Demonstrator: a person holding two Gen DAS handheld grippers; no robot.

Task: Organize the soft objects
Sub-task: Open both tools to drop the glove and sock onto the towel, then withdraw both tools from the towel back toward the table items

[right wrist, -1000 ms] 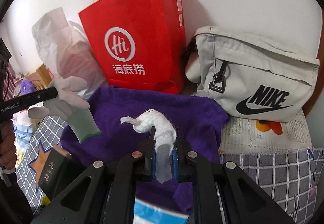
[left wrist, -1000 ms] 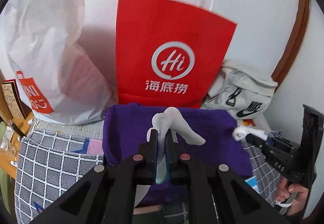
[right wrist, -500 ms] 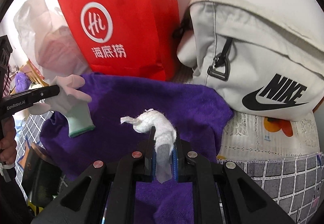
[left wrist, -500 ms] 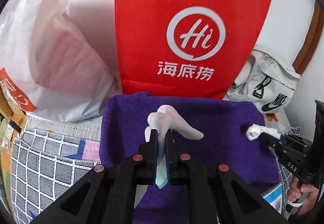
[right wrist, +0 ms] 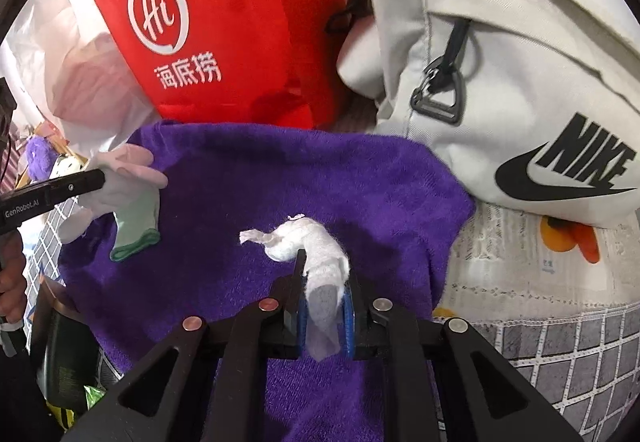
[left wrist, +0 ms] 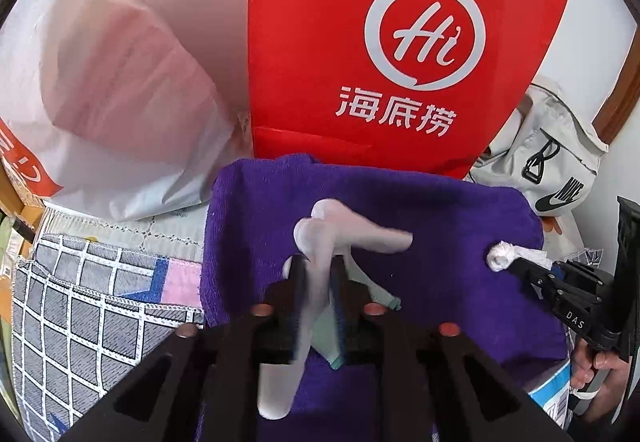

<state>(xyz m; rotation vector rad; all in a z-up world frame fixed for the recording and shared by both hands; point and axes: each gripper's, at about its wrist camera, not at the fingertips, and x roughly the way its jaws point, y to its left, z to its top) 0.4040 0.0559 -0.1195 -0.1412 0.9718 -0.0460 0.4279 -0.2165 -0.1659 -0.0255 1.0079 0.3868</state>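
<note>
Landmark: purple towel (left wrist: 448, 210), spread flat; every position below is given relative to it.
Left hand-held gripper (left wrist: 318, 266): above the near middle of the purple towel, angled steeply down. Jaws are opening; the glove lies between them, and whether the pads press on it cannot be told because the picture is blurred there.
Glove (left wrist: 340, 230): pale, with a green cuff. Its fingers project ahead of the left jaws over the purple towel; the cuff hangs down toward the towel. In the right wrist view the glove (right wrist: 128, 198) sits over the towel's left part.
Right hand-held gripper (right wrist: 324, 274): above the near middle of the purple towel in its own view. Jaws are opening; the white cloth wad stands between the blue pads (right wrist: 349, 306) and fills the gap.
White cloth wad (right wrist: 308, 242): its free end reaches forward and rests on or just above the purple towel; in the left wrist view the wad (left wrist: 502, 256) is over the towel's right edge.
Red paper bag (left wrist: 376, 42): upright, touching the far edge of the purple towel.
White plastic bag (left wrist: 100, 82): beyond the towel's far left corner.
Beige sling bag (right wrist: 500, 74): at the towel's far right corner.
Checked cloth (left wrist: 80, 314): beside the towel on the left.
</note>
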